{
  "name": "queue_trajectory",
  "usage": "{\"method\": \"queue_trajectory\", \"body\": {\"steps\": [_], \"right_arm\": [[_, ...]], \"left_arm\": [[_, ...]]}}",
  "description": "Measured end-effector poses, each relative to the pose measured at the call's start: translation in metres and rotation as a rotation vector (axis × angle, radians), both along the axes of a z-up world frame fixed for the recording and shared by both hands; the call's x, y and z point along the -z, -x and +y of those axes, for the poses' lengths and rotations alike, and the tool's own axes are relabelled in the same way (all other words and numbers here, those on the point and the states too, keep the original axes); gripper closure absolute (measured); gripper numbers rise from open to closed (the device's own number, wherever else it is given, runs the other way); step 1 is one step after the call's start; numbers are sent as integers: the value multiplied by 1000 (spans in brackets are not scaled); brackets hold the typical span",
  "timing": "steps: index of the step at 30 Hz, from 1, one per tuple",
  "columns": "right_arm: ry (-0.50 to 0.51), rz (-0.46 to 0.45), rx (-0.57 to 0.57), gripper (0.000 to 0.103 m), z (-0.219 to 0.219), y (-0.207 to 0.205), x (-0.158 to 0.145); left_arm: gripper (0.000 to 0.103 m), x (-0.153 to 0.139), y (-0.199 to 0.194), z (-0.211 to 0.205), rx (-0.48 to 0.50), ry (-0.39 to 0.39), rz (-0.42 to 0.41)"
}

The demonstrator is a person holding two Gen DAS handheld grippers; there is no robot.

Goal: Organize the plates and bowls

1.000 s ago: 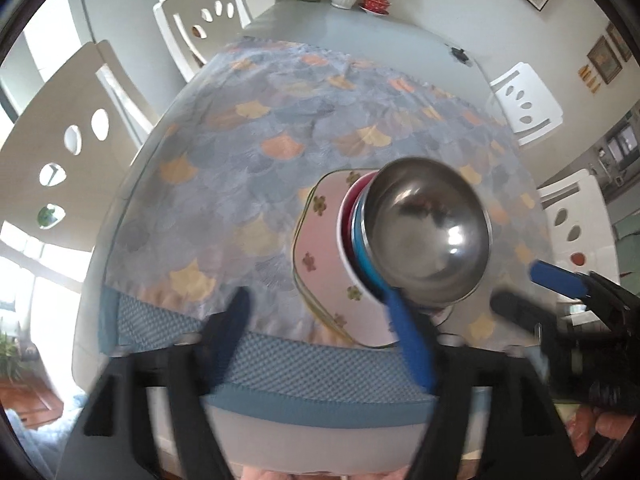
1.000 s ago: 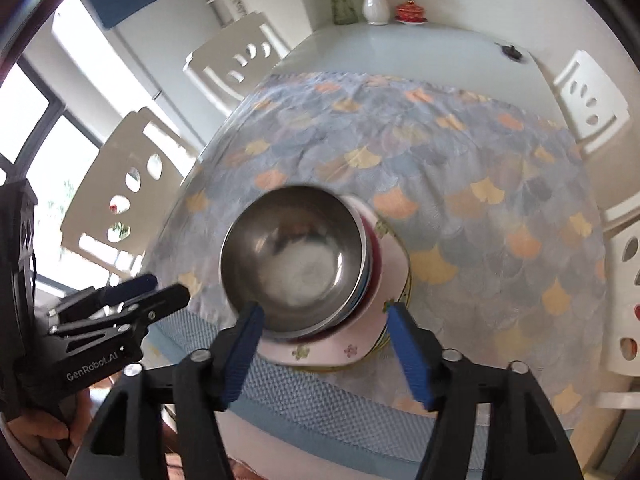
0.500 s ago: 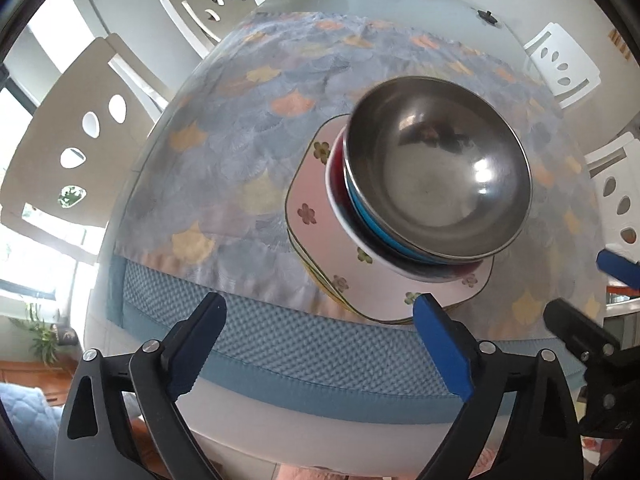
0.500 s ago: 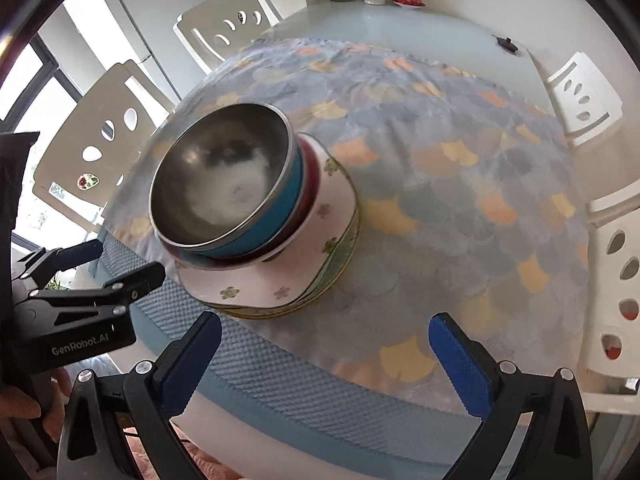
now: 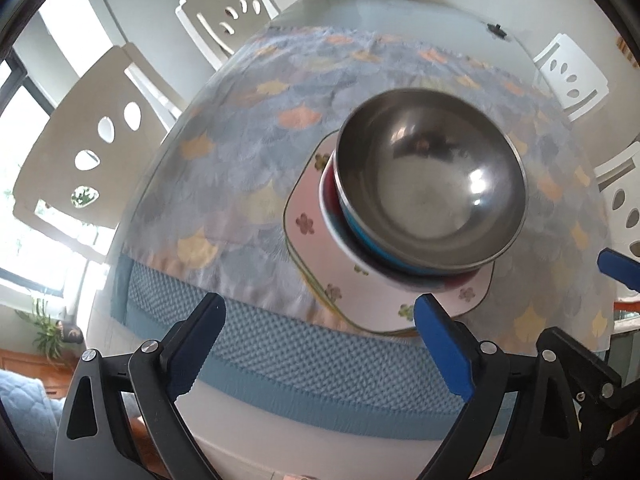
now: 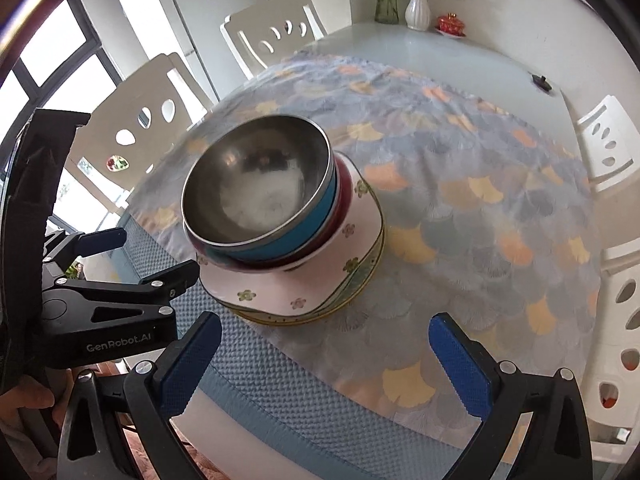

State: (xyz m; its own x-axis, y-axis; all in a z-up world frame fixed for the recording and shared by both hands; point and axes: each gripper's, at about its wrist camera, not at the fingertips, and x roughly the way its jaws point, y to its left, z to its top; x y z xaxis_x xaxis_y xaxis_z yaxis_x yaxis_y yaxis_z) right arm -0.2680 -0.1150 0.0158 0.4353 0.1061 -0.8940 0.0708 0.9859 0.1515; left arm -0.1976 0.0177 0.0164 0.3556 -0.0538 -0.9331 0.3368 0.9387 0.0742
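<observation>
A steel bowl [image 5: 428, 184] [image 6: 260, 184] with a blue outside tops a stack. Under it sits a red-and-white bowl [image 5: 329, 196] [image 6: 345, 200], then a pink flowered square plate [image 5: 306, 220] [image 6: 280, 294], then a plate with a yellow-green rim [image 6: 362, 280]. My left gripper [image 5: 318, 316] is open near the table's front edge, short of the stack's left side, with nothing between its fingers. My right gripper [image 6: 324, 330] is open as well, in front of the stack and to its right, holding nothing. In the right wrist view the left gripper [image 6: 148, 258] hangs just left of the plates.
The stack stands on a leaf-patterned tablecloth [image 6: 460, 184] with a blue textured border [image 5: 300, 356] at the front edge. White chairs [image 5: 92, 152] [image 6: 608, 144] ring the table. A vase [image 6: 416, 10], a red dish [image 6: 450, 24] and a small black object [image 6: 540, 82] sit at the far end.
Both grippers' jaws have spread wider and drawn back from the steel bowl toward the table's front edge. The bowl rests on the stack.
</observation>
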Motion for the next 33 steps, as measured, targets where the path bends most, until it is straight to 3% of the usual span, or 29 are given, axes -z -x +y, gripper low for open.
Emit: {"method": "queue_trajectory", "body": {"steps": [15,33], "right_arm": [[-1,-16,17,0,-3,-2,-2],[-32,40,92,0,-9,3,10]], "left_arm": [[8,-1,-7,-16,96,47,-20],[8,0,-8,-20,148,84,0]]}}
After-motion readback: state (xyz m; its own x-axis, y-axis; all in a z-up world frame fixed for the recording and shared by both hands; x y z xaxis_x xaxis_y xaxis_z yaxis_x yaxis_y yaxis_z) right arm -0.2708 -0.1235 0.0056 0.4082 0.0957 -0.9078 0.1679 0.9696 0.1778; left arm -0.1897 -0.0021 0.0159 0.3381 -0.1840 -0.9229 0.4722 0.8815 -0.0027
